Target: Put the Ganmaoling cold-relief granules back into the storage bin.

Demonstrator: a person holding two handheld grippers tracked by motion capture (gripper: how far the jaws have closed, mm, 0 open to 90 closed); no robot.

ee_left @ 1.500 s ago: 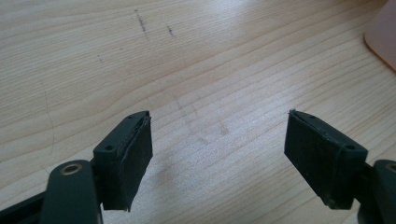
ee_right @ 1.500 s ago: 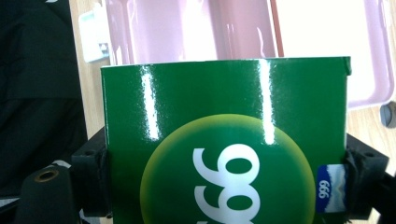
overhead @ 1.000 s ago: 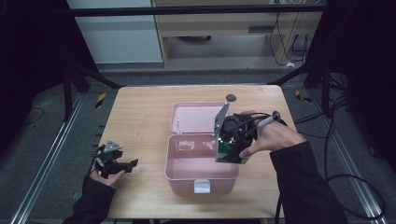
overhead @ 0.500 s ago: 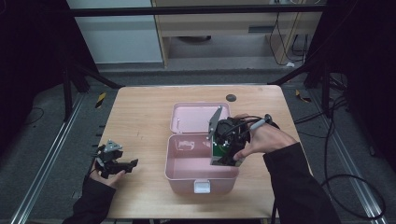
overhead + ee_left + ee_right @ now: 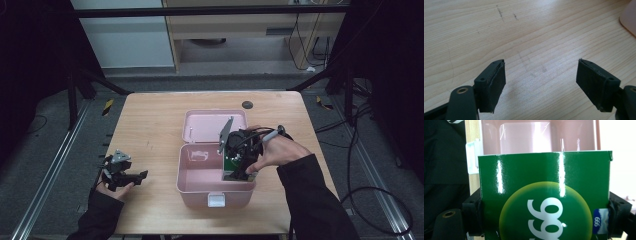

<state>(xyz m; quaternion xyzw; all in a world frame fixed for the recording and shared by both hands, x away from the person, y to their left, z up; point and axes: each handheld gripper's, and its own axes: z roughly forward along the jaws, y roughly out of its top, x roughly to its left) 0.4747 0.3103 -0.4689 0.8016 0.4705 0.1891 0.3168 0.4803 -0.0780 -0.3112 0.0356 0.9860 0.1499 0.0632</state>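
Observation:
A pink box (image 5: 192,186) stands open in the middle of the table, its lid (image 5: 207,127) laid back behind it. My right gripper (image 5: 239,165) is shut on a green carton (image 5: 544,202) with a white "999" mark, tilted down over the right part of the box's inside (image 5: 524,137). The carton (image 5: 231,165) peeks out under the gripper in the high view. My left gripper (image 5: 131,177) rests near the table's left front, open, with bare wood between its pads (image 5: 495,85).
A small dark round disc (image 5: 247,104) lies at the table's back right. The box's white latch (image 5: 216,200) faces the front edge. A pink corner of the box (image 5: 629,17) shows to the right in the left gripper view. Dark floor and metal rails surround the table.
My right gripper has carried the green carton leftward and down, from over the box's right rim into the box's right side. The left gripper has stayed put.

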